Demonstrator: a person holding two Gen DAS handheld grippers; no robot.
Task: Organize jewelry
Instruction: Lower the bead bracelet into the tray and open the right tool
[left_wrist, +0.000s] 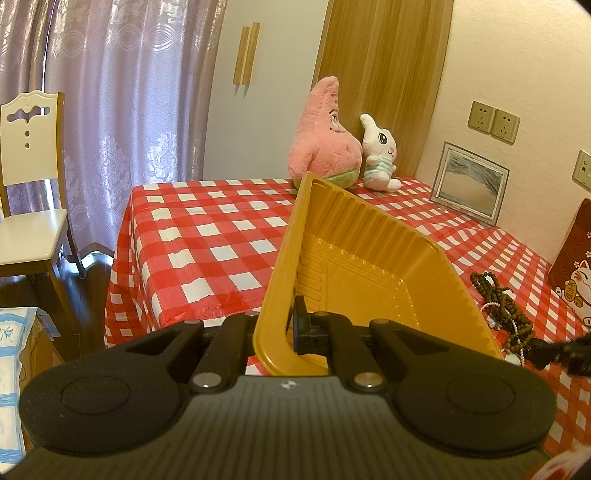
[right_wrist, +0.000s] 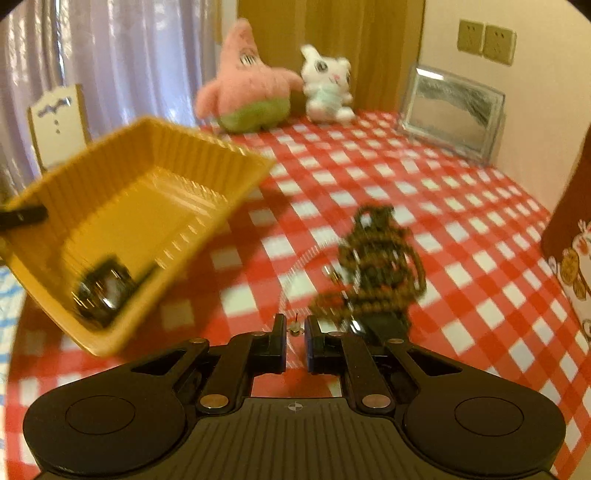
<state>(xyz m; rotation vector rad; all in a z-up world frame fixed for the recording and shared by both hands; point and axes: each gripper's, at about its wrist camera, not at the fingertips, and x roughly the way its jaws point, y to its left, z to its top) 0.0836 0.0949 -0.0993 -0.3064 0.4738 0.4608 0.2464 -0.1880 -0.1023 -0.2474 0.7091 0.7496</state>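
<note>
Right wrist view: right gripper (right_wrist: 295, 329) jaws nearly closed around a small earring (right_wrist: 295, 328), bead pile (right_wrist: 384, 258) just beyond.

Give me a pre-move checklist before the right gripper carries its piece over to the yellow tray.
1. Left gripper clamped on the yellow tray rim: ok.
2. Tray held tilted off the checkered tablecloth, open side toward the right gripper: ok.
3. Right gripper has a small metallic piece between its tips: ok, though whether the pads press it firmly: cannot tell.
4. Dark item already lying in the tray's low corner: ok.
5. Brown bead strands left on the cloth, clear of the gripper's tips: cannot tell, picture blurred.
</note>
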